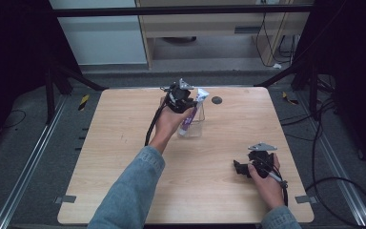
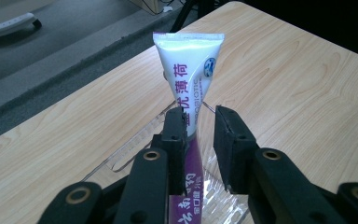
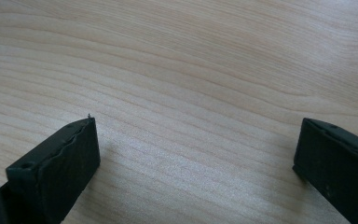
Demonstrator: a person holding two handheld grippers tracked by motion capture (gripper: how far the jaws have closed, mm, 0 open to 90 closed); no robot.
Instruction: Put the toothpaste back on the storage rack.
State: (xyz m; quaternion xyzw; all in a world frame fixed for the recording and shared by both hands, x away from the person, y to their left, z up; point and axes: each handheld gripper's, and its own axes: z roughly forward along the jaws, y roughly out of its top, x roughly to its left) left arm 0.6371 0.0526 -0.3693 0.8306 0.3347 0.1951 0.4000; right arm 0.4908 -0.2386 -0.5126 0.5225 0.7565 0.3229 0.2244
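A white and purple toothpaste tube stands tilted in a clear plastic cup at the back middle of the wooden table. In the left gripper view the tube rises between the jaws of my left gripper. The left pad lies against the tube and a small gap shows at the right pad, so the jaws stand slightly open. The cup's clear rim shows below them. My left gripper hangs over the cup. My right gripper rests at the front right, its jaws wide open over bare wood.
A dark round disc lies on the table right of the cup. Black cables trail from both grippers. Dark frame legs and loose cables surround the table on the floor.
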